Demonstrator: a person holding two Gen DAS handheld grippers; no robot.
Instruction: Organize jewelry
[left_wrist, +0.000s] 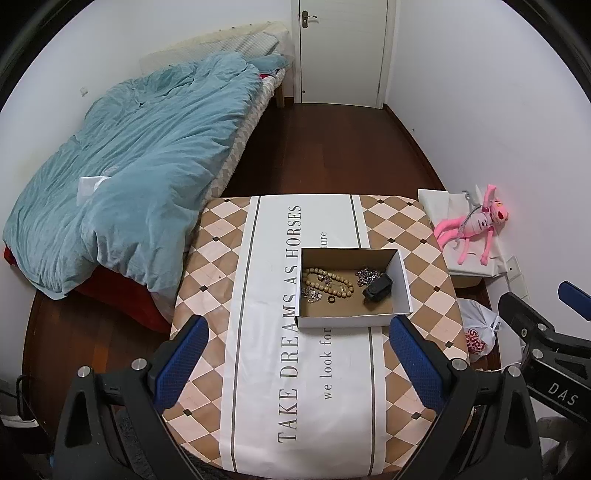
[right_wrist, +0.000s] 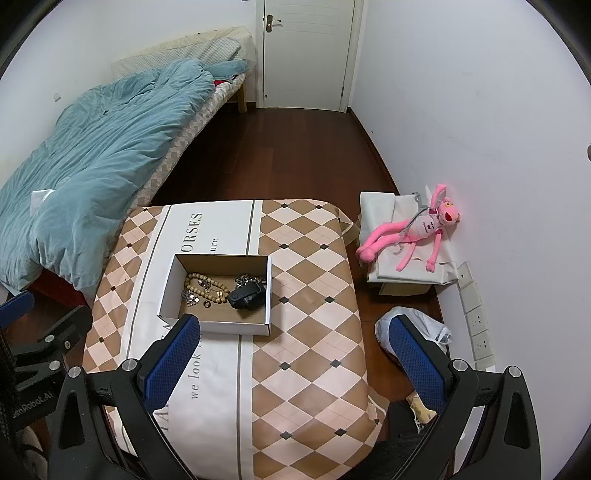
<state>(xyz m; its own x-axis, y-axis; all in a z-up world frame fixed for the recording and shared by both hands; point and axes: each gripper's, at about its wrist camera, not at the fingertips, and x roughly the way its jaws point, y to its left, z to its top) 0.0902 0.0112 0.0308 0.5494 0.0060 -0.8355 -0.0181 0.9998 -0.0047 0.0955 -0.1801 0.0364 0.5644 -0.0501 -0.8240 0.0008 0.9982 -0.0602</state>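
Observation:
An open cardboard box (left_wrist: 402, 280) with white outer walls sits on the table (left_wrist: 258, 369). Inside lie a wooden bead string (left_wrist: 325, 282), silvery chains (left_wrist: 365, 275), a small dark ring (left_wrist: 331, 300) and a black case (left_wrist: 376, 288). The box also shows in the right wrist view (right_wrist: 236, 326), with the beads (right_wrist: 207, 288) and black case (right_wrist: 245, 295). My left gripper (left_wrist: 299, 332) is open and empty, above the table just short of the box. My right gripper (right_wrist: 291, 336) is open and empty, over the table's right part.
A bed with a teal duvet (left_wrist: 129, 177) stands left of the table. A pink plush toy (right_wrist: 417, 229) lies on a white-covered box by the right wall. A plastic bag (right_wrist: 428, 328) sits on the wooden floor. A white door (left_wrist: 343, 51) is at the back.

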